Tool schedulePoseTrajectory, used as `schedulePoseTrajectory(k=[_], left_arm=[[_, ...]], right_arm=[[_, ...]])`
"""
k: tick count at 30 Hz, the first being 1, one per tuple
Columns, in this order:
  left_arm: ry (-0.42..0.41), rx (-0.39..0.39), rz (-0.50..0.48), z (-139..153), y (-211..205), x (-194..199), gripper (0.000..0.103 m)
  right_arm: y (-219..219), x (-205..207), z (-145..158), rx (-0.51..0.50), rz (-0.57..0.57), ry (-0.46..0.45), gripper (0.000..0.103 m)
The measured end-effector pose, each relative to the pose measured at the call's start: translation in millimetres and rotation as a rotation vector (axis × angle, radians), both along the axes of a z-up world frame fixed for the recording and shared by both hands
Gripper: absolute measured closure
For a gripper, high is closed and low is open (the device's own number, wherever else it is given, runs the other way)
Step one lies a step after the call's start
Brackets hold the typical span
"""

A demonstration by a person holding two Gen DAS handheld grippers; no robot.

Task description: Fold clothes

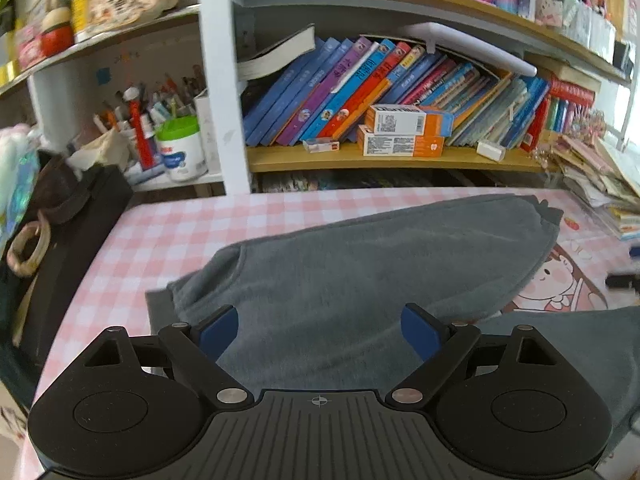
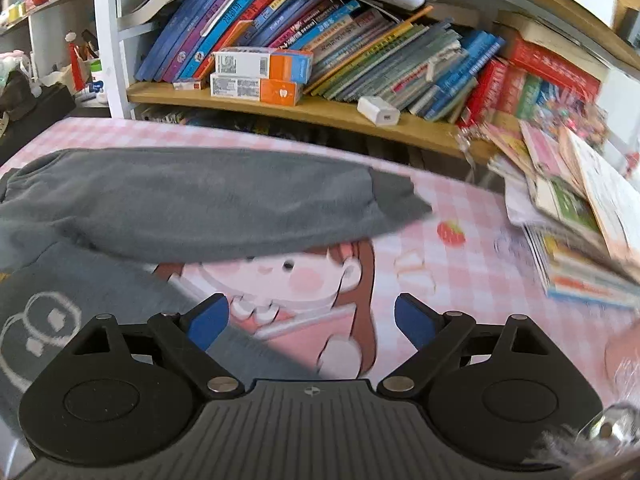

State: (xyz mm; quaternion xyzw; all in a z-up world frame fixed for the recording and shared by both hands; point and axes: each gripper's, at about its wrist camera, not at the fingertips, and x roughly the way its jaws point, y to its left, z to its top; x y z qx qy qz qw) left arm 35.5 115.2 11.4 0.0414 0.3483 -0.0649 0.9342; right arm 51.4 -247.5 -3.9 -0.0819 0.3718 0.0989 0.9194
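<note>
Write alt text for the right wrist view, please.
The open right gripper hovers over a pink checked tablecloth with a cartoon girl print, beside a grey garment spread across the table. Behind stands a shelf of leaning books.

Worktop (image 2: pixel 460 216): pink checked cover, bare strip along the far edge and a wide bare patch on the right, passable.
Grey garment (image 1: pixel 360 264): lies across the middle and left, covering most of the near surface.
Slumped stack of booklets (image 2: pixel 568 216): fills the right edge, leaning inward.
Bookshelf (image 1: pixel 392 160): closes off the far side just behind the worktop; boxes (image 1: pixel 404 132) sit on its ledge.
Black bag (image 1: pixel 68 232): stands against the left edge.
Left tongs (image 1: pixel 320 330): spread wide above the garment.
Right tongs (image 2: pixel 312 320): spread wide over the garment edge and bare cover.
</note>
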Motion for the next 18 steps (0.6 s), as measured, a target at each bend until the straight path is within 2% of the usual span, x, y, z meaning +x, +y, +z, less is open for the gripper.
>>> schedulePoseTrajectory(k=[8,13,18], left_arm=[[-0.045,0.154,-0.091,5.8,-5.1,50.6,0.006],[-0.024,0.168,-0.105,2.0,-1.0,77.1,0.006],[0.015,0.164,-0.1,-8.6,2.9,100.6,0.006]], right_arm=[[-18.5,73.9,15.6,-0.035,0.165,-0.024,0.013],[-30.6,119.4,19.3,-0.059,0.24,-0.013,0.013],[-37.0,156.2,7.5,-0.075,0.263,0.045,0.013]])
